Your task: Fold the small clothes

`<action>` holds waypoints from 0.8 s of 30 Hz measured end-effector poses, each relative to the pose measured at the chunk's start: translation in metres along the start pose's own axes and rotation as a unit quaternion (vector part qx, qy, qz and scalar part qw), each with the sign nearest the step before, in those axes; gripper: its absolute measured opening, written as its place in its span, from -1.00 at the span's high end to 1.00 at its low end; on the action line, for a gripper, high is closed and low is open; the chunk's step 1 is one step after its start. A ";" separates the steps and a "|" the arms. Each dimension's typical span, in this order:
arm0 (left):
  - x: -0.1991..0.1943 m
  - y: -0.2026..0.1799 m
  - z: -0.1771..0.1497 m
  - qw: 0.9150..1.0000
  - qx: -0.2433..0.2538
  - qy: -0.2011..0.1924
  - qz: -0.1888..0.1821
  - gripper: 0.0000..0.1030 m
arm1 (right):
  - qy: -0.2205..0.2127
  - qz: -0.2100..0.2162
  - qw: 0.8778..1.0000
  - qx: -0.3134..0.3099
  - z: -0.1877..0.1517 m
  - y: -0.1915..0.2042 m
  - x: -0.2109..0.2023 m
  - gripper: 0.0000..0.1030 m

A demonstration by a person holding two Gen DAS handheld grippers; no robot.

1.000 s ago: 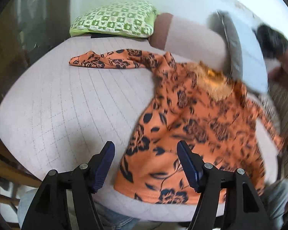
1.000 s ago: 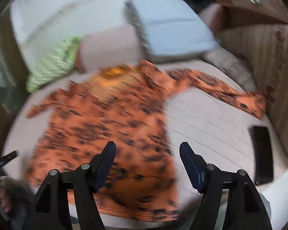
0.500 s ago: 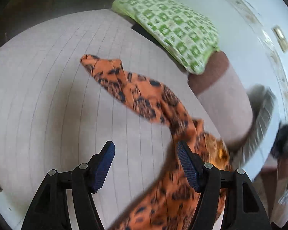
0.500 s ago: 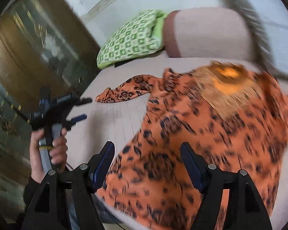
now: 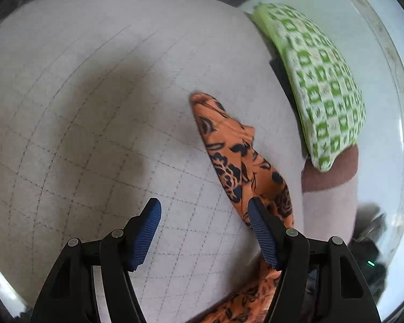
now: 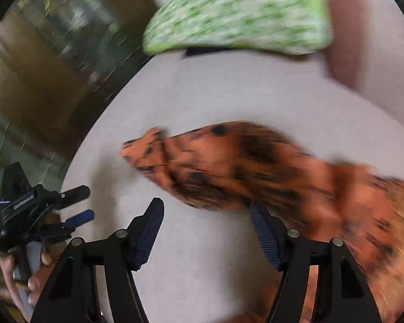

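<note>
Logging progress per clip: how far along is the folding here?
Nothing is folded: the orange floral top's sleeve lies stretched out across the quilted bed. In hand: both tools, left and right, hover empty near it, the right one closing. Every fold remains.

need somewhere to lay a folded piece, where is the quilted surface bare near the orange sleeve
Bare: the wide quilted surface left of the orange sleeve in the left wrist view, reaching under the open left gripper. Crowded: the narrow strip between the sleeve and the green checked pillow, and where the garment spreads at lower right.
</note>
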State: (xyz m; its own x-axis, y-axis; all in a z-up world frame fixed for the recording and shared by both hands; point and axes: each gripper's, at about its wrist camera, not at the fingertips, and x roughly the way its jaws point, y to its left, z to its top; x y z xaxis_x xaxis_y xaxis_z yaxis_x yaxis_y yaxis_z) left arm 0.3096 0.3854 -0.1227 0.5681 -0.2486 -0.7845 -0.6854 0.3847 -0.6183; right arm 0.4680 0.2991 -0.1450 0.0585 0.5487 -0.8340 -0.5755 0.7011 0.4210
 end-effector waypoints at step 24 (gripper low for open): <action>0.019 0.018 -0.035 0.996 0.001 0.051 0.076 -0.31 | 0.019 0.103 0.995 0.005 -0.142 0.027 0.009 0.23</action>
State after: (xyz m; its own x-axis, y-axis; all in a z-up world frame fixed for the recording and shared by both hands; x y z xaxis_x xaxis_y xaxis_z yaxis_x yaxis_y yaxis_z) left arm 0.2916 0.3570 -0.1504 0.4093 -0.2761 -0.8696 -0.7591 0.4257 -0.4924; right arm 0.3376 0.2578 -0.1915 -0.0898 0.6638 -0.7425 -0.5646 0.5802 0.5870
